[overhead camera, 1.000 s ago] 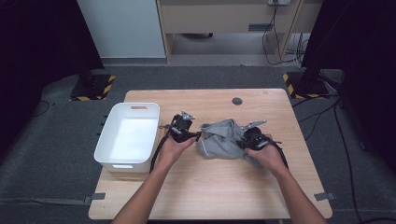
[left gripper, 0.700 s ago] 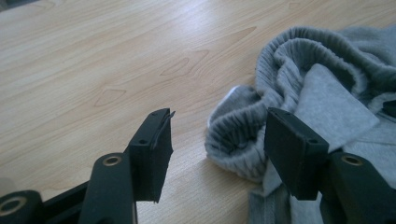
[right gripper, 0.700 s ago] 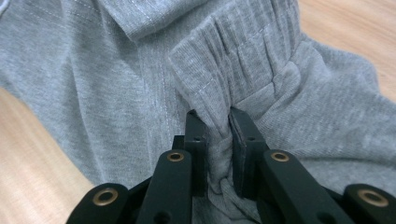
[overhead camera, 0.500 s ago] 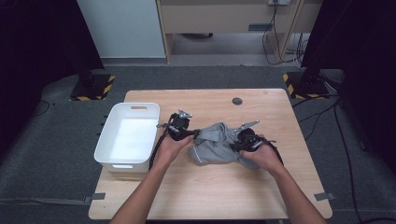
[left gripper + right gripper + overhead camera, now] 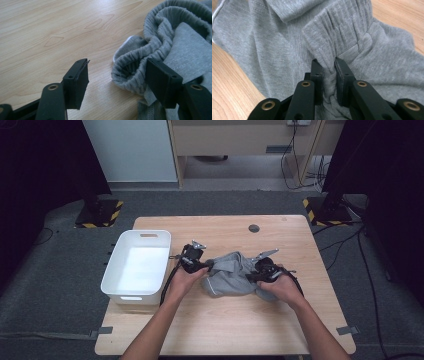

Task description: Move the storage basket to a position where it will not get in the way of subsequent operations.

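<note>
Right gripper view: my right claw (image 5: 329,72) pinches the grey garment (image 5: 274,45); beside it, my left claw (image 5: 120,77) has just been widening, empty.

— What colours are we seeing here?
— We're seeing a grey ribbed garment (image 5: 231,275) with a white trim, a pale woodgrain table (image 5: 225,320), a white bin (image 5: 137,265), and black grippers.

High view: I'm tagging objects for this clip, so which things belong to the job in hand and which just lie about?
In the job:
grey garment
left gripper, open beside its waistband
right gripper, shut on it

Lying about:
white bin
black disc
</note>
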